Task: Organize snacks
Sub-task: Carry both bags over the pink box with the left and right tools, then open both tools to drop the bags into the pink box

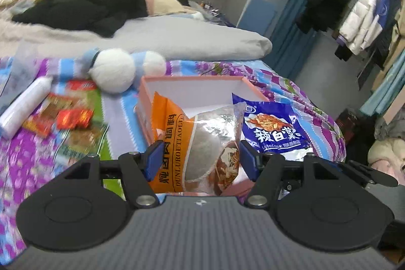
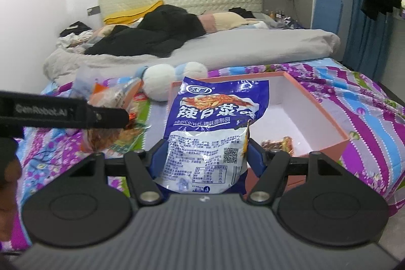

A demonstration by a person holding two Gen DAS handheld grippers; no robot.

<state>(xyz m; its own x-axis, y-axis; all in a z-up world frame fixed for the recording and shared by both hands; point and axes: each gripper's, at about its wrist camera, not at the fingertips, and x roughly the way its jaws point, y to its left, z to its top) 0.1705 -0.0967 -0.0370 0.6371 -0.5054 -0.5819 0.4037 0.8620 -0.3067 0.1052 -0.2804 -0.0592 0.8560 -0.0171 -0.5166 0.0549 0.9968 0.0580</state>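
My left tongs (image 1: pixel 198 156) are clamped on the orange seasoning packet (image 1: pixel 192 143), packet upright between the blue pads, over the near wall of the pink box (image 1: pixel 146 103). My right tongs (image 2: pixel 205 158) are clamped on the blue spicy-cabbage snack bag (image 2: pixel 215 123), held upright at the box's near-left corner. More snack packets (image 1: pixel 68 115) lie on the bed's floral sheet (image 1: pixel 121 118), left of the box.
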